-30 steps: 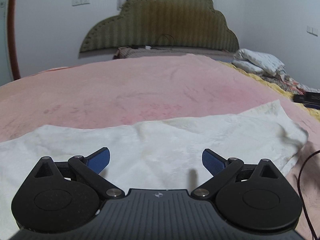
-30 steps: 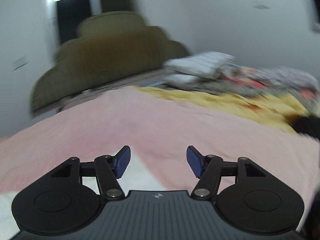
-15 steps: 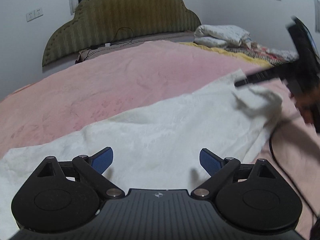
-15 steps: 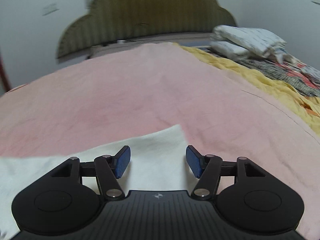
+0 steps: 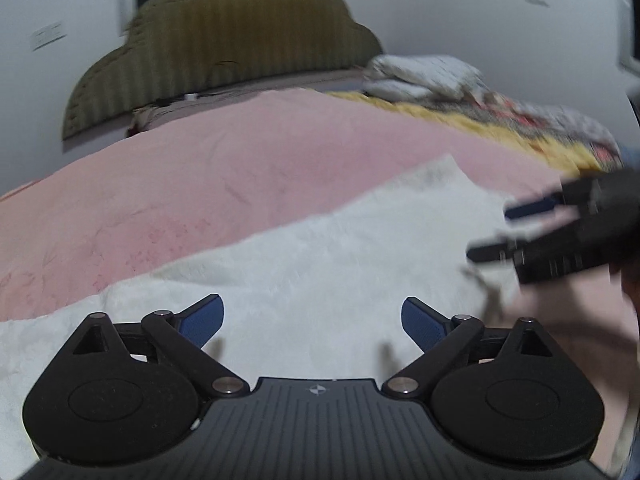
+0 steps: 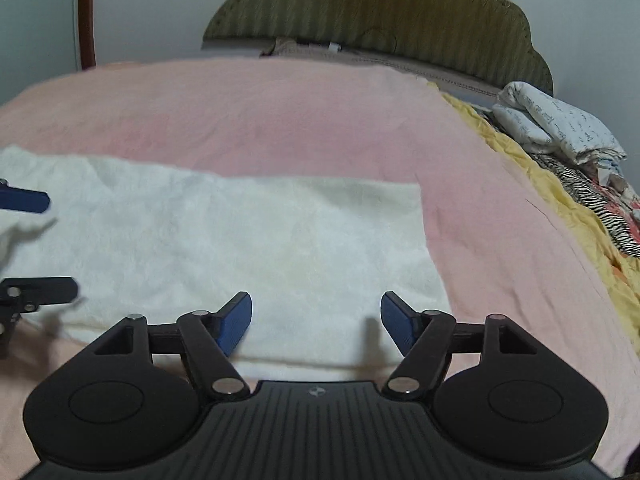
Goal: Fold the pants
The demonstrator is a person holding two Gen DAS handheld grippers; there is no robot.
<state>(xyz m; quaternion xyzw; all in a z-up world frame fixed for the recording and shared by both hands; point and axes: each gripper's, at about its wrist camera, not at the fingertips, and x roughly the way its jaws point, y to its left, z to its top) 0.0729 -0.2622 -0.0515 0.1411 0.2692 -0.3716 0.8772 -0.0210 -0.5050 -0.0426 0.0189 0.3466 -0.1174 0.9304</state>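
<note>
White pants (image 6: pixel 240 240) lie flat across a pink blanket (image 6: pixel 280 120), also seen in the left wrist view as pants (image 5: pixel 320 272). My right gripper (image 6: pixel 316 320) hovers over the pants' near edge; its jaws are opening and nothing is between the blue pads. My left gripper (image 5: pixel 312 320) stands open low over the cloth, empty. Each gripper shows in the other's view: the right gripper (image 5: pixel 490 234), blurred, over the pants' right end, and the left gripper (image 6: pixel 40 244) at the left edge, open.
An olive padded headboard (image 6: pixel 380 8) closes the far end of the bed. Folded white bedding (image 6: pixel 560 124) and a yellow patterned quilt (image 6: pixel 580 216) lie along the right side. A dark red frame (image 6: pixel 86 12) stands against the wall at far left.
The right gripper's view swung left, bringing more of the pants and the left gripper into it, and its jaws widened. In the left view the right gripper dropped lower over the pants' right end.
</note>
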